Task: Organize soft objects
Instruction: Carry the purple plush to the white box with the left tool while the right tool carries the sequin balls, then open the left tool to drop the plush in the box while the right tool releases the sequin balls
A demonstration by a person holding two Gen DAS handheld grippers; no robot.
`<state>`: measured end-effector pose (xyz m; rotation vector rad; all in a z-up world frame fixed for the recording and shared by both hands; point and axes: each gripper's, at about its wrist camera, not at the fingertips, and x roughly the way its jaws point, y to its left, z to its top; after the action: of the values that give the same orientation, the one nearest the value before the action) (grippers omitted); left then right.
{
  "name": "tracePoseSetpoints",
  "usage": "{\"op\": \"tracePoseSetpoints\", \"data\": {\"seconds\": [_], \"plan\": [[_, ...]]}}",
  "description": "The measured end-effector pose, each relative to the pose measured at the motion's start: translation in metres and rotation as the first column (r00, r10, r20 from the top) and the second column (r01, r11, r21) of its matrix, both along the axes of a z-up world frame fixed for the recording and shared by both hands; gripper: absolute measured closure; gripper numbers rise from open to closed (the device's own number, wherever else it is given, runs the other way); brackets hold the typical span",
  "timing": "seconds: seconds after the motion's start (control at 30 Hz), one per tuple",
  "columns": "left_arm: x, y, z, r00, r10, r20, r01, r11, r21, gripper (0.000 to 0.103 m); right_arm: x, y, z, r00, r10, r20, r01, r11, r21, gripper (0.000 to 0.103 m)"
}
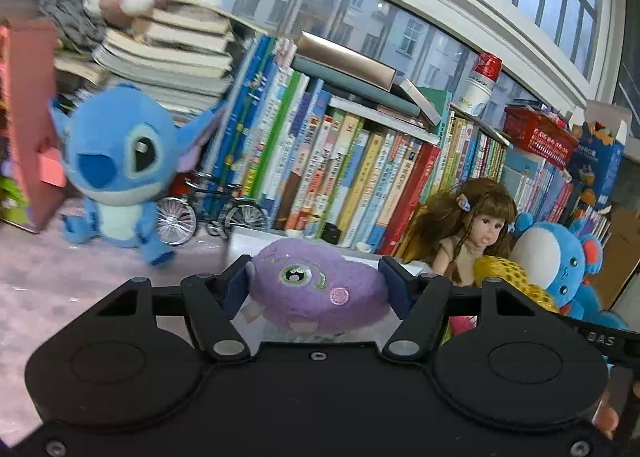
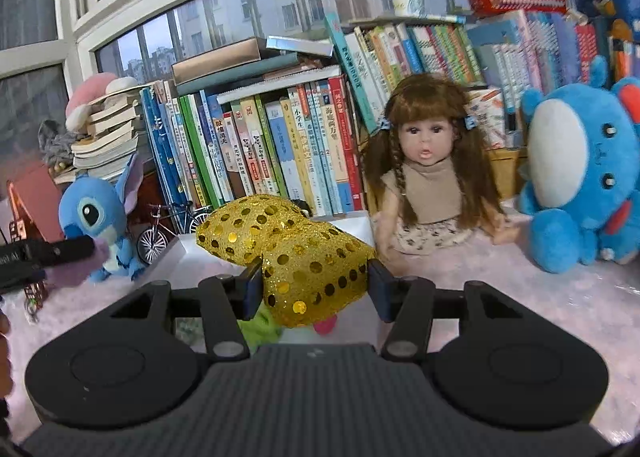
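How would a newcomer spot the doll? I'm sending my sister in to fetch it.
Find the long row of upright books under the window. The doll sits on the pink rug in front of them, beside a big blue stuffed animal. It alone has a human face and long brown braids.

— Item one, legible text?
— Letters "DAS" in pale print on the black bar (image 1: 600, 339) at the right edge of the left wrist view.
— Item two?
— Chinese titles on the spines of the upright books (image 2: 264, 149); most too small to read. One pale spine (image 2: 299, 137) carries "小学生". Can (image 1: 482, 83) lettering: blurred, unreadable.
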<state>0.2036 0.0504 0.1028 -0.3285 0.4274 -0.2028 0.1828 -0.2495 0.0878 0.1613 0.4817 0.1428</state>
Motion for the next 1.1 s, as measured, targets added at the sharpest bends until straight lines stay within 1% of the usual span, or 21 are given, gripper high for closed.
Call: {"op": "tracePoseSetpoints", "data": {"seconds": [0.07, 0.2, 0.37, 0.5, 0.57, 0.7, 0.8, 0.9, 1.03, 1.1], "plan": [[0.019, -0.004, -0.006, 1.000, -0.009, -0.016, 0.008, 1.000, -0.014, 0.037, 0.016, 0.002, -0.001, 1.000, -0.002, -0.028, 0.003, 1.000, 0.010, 0.046], [0.052, -0.012, -0.020, 0.998, 0.031, -0.047, -0.032, 0.999, -0.016, 0.037, 0.045, 0.009, -0.009, 0.997, -0.027, -0.066, 0.027, 1.000, 0.000, 0.046], [0.074, -0.020, -0.040, 0.996, 0.049, -0.074, -0.046, 0.998, 0.032, 0.037, 0.069, 0.018, -0.024, 0.994, -0.035, -0.101, 0.035, 0.999, -0.002, 0.046], [0.083, -0.023, -0.053, 0.994, 0.064, -0.088, -0.058, 0.996, 0.068, 0.037, 0.086, 0.025, -0.034, 0.991, -0.049, -0.128, 0.046, 0.999, -0.029, 0.046], [0.087, -0.024, -0.059, 0.992, 0.073, -0.104, -0.066, 0.995, 0.073, 0.037, 0.092, 0.027, -0.039, 0.988, -0.057, -0.143, 0.053, 0.998, -0.033, 0.046], [0.092, -0.029, -0.067, 0.988, 0.078, -0.131, -0.065, 0.993, 0.102, 0.037, 0.096, 0.037, -0.042, 0.988, -0.044, -0.147, 0.033, 0.996, -0.081, 0.046], [0.093, -0.031, -0.070, 0.988, 0.079, -0.136, -0.064, 0.991, 0.113, 0.037, 0.100, 0.042, -0.045, 0.986, -0.036, -0.163, 0.020, 0.995, -0.097, 0.046], [0.094, -0.031, -0.073, 0.986, 0.081, -0.145, -0.065, 0.992, 0.112, 0.037, 0.102, 0.044, -0.049, 0.984, -0.026, -0.178, 0.010, 0.996, -0.092, 0.046], [0.095, -0.034, -0.076, 0.985, 0.078, -0.155, -0.057, 0.989, 0.133, 0.037, 0.103, 0.047, -0.054, 0.980, -0.022, -0.198, 0.001, 0.995, -0.103, 0.045], [0.096, -0.034, -0.077, 0.985, 0.076, -0.157, -0.055, 0.989, 0.137, 0.037, 0.103, 0.047, -0.055, 0.979, -0.020, -0.205, 0.001, 0.996, -0.094, 0.045]]}}
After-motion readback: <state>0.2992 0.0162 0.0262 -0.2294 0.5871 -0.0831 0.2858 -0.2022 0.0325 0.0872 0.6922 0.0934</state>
